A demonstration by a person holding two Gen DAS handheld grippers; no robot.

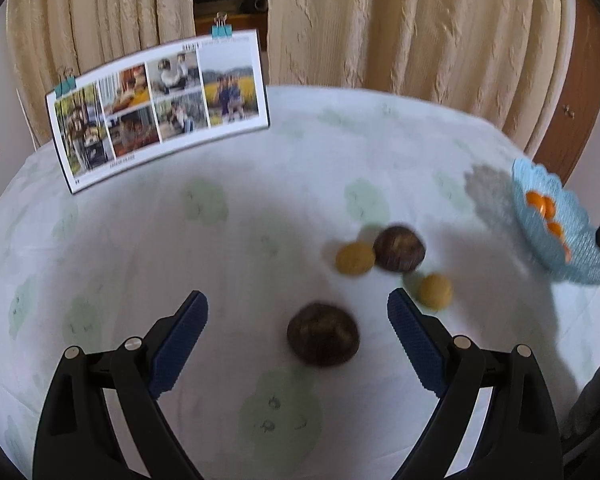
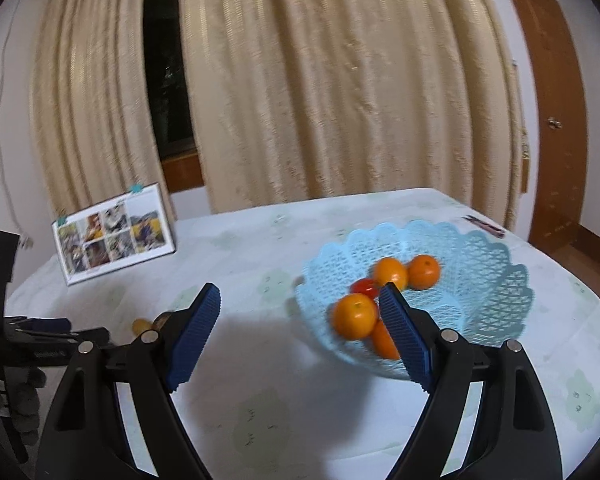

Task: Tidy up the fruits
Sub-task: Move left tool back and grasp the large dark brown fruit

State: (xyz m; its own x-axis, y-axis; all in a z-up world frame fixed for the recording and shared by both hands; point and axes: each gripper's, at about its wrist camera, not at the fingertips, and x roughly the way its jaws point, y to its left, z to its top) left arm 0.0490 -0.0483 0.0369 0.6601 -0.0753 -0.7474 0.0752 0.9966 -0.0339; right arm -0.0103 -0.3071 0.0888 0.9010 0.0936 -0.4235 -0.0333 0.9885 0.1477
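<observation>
The left gripper (image 1: 298,304) is wide and empty; a dark fruit (image 1: 323,334) lies on the table (image 1: 140,240) just ahead between its fingers, untouched. Farther ahead to its right sit another dark fruit (image 1: 399,248) and 2 yellow ones (image 1: 355,258). The right gripper (image 2: 300,300) is wide and empty, the basket (image 2: 480,280) of oranges (image 2: 355,316) ahead at its right finger.

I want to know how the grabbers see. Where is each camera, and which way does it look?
Left wrist view: sits on the left gripper, looking down past its open blue fingers at the nearest dark brown fruit on the table.
Right wrist view: sits on the right gripper, looking across the table at the blue basket of oranges; its open fingers show, and at the left edge a gloved hand.
Both see the basket, the photo board and the curtains.
</observation>
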